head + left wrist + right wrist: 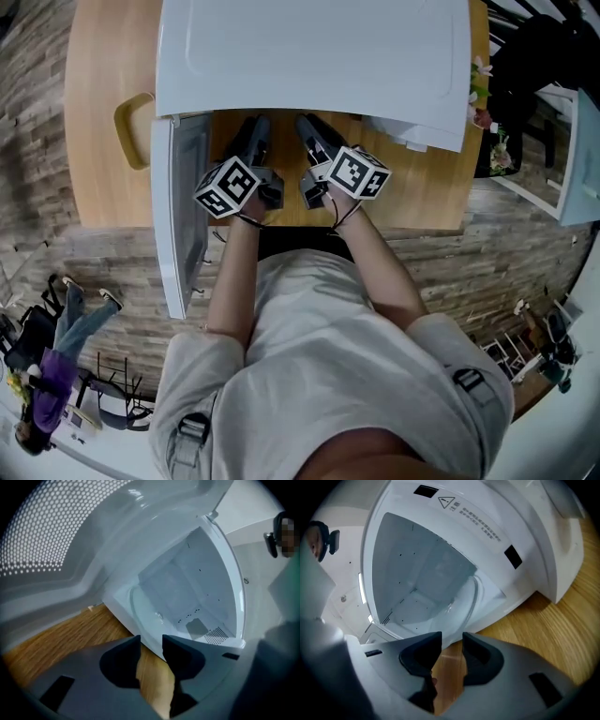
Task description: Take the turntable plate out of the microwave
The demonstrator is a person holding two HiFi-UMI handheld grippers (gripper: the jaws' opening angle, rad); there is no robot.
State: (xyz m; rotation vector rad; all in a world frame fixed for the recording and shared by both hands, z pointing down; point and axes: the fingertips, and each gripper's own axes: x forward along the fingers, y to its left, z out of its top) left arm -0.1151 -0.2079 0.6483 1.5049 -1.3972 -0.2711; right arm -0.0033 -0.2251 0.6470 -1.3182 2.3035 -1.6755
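Observation:
A white microwave (309,56) stands on a wooden table (103,169) with its door (178,206) swung open to the left. The clear glass turntable plate (157,613) lies on the cavity floor, and the right gripper view shows it too, as a round glass plate (457,599). My left gripper (255,127) and right gripper (307,127) point side by side at the opening, just in front of it. The left gripper (151,639) is open with only the wooden tabletop showing in its gap. The right gripper (452,637) is open too, with nothing in it.
The open door's perforated window (56,531) is close on the left of the left gripper. A yellow rounded object (131,131) lies on the table left of the microwave. White sheets (412,131) lie at its right, and flowers (483,94) stand past the table's right edge.

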